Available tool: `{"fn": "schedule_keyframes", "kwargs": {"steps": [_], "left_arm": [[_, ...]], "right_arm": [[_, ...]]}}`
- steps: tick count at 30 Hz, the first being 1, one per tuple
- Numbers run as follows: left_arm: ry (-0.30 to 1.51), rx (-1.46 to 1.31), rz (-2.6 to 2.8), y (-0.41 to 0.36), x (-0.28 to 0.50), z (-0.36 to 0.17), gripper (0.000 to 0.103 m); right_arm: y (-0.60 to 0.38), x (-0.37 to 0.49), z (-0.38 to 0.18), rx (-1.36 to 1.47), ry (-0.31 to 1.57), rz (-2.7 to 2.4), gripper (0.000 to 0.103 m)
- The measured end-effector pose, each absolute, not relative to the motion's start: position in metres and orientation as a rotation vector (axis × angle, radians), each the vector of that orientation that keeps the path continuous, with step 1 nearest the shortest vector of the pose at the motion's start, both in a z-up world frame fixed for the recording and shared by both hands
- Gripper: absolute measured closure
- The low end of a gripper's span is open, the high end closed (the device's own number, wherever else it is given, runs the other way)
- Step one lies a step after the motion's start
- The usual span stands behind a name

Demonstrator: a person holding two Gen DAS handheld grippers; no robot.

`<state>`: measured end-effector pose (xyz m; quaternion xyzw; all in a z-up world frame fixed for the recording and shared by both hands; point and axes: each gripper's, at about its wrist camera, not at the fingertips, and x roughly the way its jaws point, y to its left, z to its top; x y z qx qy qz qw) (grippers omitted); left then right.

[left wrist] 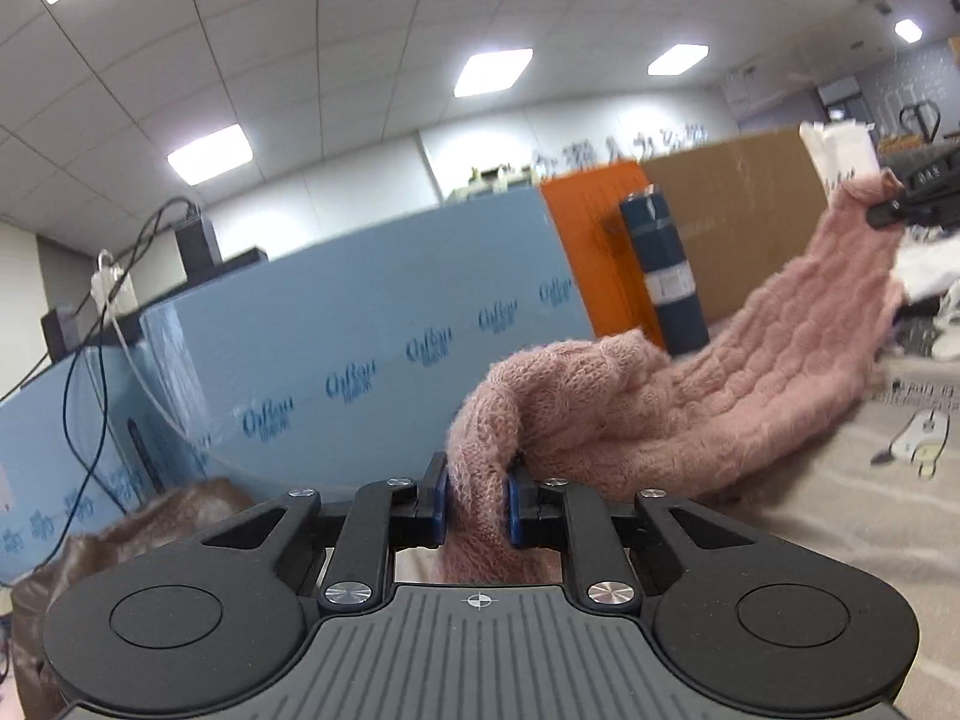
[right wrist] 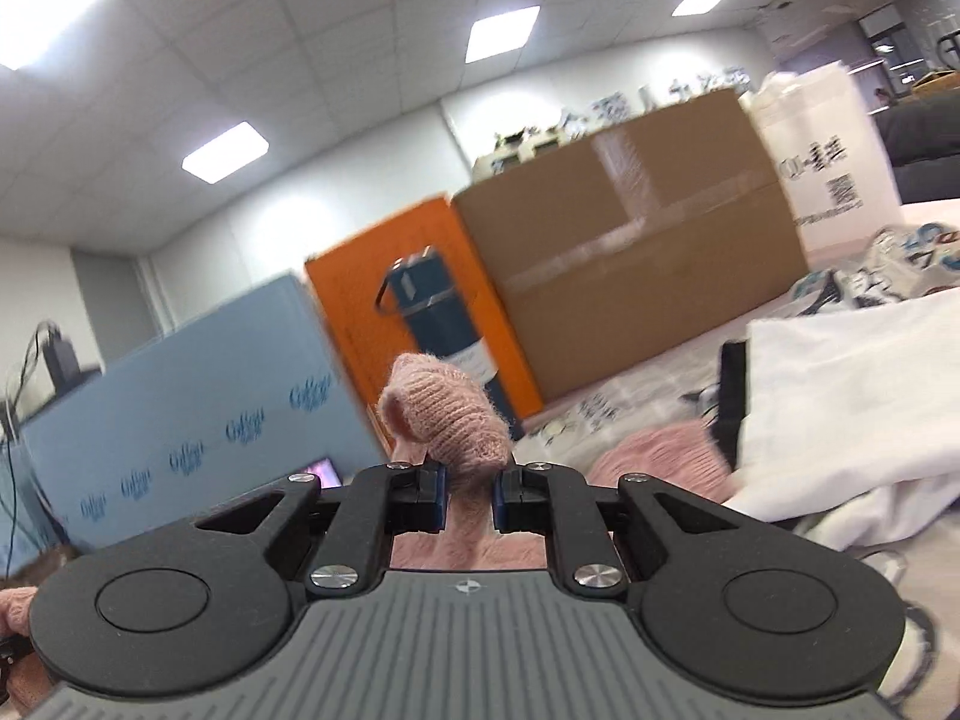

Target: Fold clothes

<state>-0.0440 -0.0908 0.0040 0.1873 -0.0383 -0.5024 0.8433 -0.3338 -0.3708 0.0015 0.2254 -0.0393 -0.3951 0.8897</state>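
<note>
A: Knit between the blue pads of the left claw [left wrist: 477, 504], pinched tight: a fold of the pink sweater [left wrist: 690, 408], bunched just above the fingers.

B: Same on the right. Right claw [right wrist: 468, 495] closed on a ribbed pink cuff, poking up over the pads.

A: Stretched between the two, then. Seen from the left wrist camera, rising slantwise to the far right, where the other claw grips its end. Middle sagging onto the grey printed sheet [left wrist: 840, 510].

B: Around it?

A: Behind the sweater, a dark blue bottle [left wrist: 663, 276], upright, partly hidden by the knit at its base. Orange box [left wrist: 591, 240] just behind the bottle, large cardboard box [left wrist: 738, 222] beside that. Long pale blue board [left wrist: 360, 348] with printed lettering running off to the left. Brown furry fabric [left wrist: 150, 522] low at left, beside the claw body. Cables [left wrist: 90, 324] hanging in front of the board's left end.

B: From the right wrist camera, white garment [right wrist: 852, 396] heaped at right, lying over more pink knit. Patterned cloth [right wrist: 888, 270] beyond it, near a white paper bag [right wrist: 828, 162]. Blurred throughout; print on the bag unreadable.
</note>
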Motion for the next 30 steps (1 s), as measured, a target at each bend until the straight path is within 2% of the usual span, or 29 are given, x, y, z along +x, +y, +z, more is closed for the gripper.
{"fn": "schedule_keyframes", "kwargs": {"steps": [6,10,20,30], "left_arm": [[-0.111,0.336,-1.240,-0.072,-0.046,0.012,0.086],[-0.106,0.396,-1.360,-0.059,-0.056,0.006,0.086],[0.084,0.605,-1.542,-0.044,-0.081,-0.018,0.086],[0.193,0.665,-1.624,-0.043,-0.085,-0.028,0.086]], "right_arm": [[-0.362,-0.388,0.000,0.492,-0.111,-0.901,0.091],[-0.358,-0.415,-0.011,0.528,-0.123,-0.921,0.091],[-0.353,-0.445,-0.037,0.533,-0.052,-0.951,0.089],[-0.360,-0.478,-0.043,0.565,-0.113,-1.054,0.085]]}}
